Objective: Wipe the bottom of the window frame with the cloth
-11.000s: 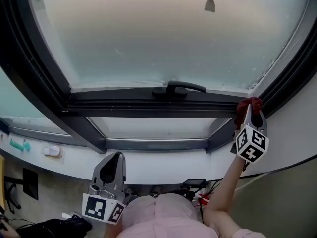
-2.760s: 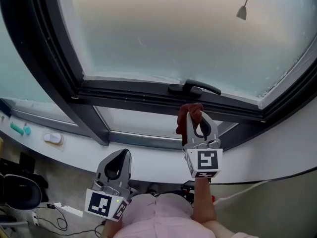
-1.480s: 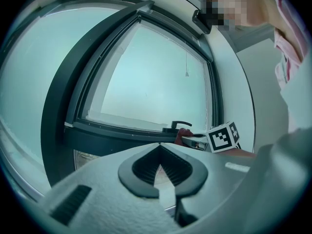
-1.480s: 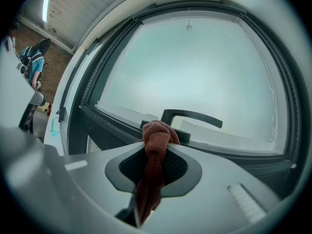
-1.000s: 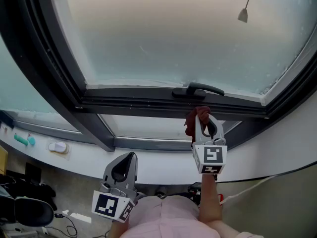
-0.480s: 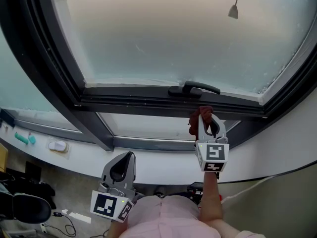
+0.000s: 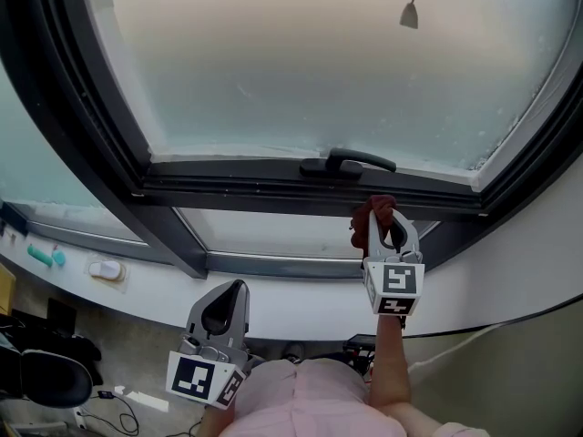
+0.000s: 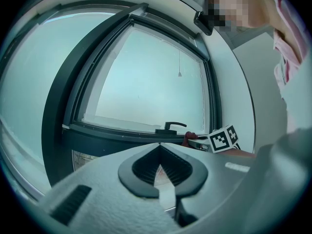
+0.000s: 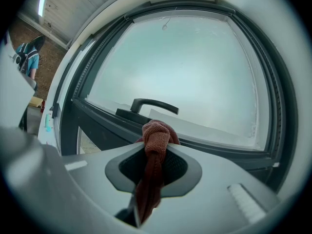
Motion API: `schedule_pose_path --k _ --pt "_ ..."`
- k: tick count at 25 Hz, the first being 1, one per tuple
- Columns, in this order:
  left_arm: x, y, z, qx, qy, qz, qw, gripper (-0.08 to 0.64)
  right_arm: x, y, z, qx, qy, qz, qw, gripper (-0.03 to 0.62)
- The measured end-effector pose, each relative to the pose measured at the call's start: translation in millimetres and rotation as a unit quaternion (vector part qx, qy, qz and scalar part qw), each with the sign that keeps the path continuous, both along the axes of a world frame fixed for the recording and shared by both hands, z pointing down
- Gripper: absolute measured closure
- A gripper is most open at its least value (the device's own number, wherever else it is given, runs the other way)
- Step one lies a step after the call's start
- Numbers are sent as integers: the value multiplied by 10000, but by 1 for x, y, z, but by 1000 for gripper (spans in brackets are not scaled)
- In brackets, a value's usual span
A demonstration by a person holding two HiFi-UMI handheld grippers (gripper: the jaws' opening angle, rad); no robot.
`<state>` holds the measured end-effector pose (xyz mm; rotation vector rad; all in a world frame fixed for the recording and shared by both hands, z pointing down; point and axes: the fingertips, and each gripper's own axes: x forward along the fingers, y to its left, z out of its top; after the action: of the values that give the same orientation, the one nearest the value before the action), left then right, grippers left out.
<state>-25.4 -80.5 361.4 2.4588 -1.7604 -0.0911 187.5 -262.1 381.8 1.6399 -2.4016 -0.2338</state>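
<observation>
Where its jaws meet, the right hand-held gripper [image 9: 155,150] pinches the bunched cloth [image 9: 157,129].

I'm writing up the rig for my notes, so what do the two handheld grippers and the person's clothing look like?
The left gripper and right gripper are both light grey moulded plastic, with dark ribbed pads lining the jaws. Each carries a white cube with black square markers. The person wears a pink top; the right forearm is unsleeved.

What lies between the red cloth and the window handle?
Only the dark bottom rail of the window frame; the head view shows the cloth just below the handle, nothing else between.
</observation>
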Motion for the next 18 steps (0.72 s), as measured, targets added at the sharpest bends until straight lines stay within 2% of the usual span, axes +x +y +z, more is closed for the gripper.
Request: schedule_pose_path --k 18 --pt "17 -10 2 -15 -13 88 10000 565 35 -4 1 13 -74 208 9998 527"
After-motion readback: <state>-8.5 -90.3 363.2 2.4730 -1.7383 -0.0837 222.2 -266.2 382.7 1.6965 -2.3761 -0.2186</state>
